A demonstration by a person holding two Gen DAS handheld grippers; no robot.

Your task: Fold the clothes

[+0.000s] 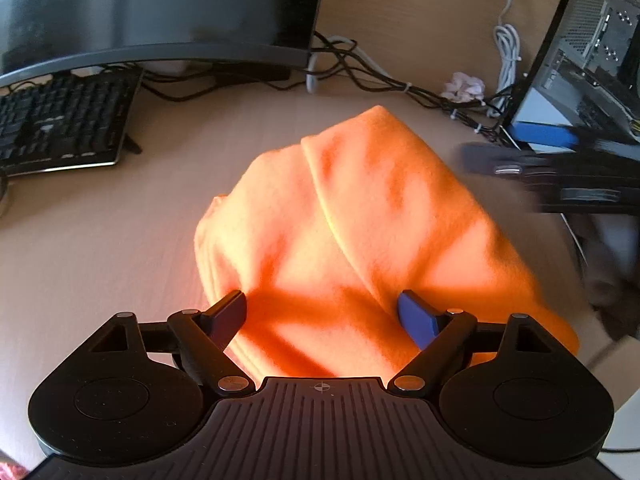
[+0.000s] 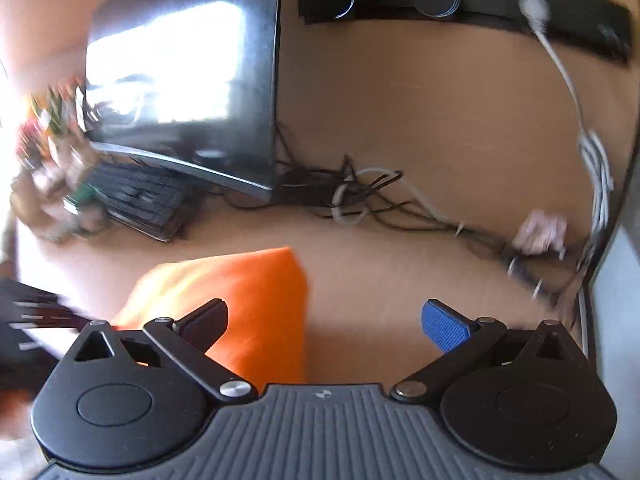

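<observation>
An orange cloth point(image 1: 360, 232) lies folded in layers on the wooden desk point(image 1: 100, 240). My left gripper point(image 1: 322, 314) is open, its fingers spread over the cloth's near edge, holding nothing. My right gripper point(image 2: 326, 322) is open and empty, above the desk just right of the orange cloth point(image 2: 248, 300); its view is blurred. The right gripper also shows in the left wrist view point(image 1: 560, 176) as a blurred dark shape at the right, beside the cloth.
A monitor point(image 1: 160, 12) and black keyboard point(image 1: 60, 120) stand at the back left. Tangled cables point(image 1: 380, 76) run along the back wall. A computer case point(image 1: 592, 52) stands at the right, a crumpled tissue point(image 1: 464, 86) near it. A dark garment point(image 1: 612, 276) lies at right.
</observation>
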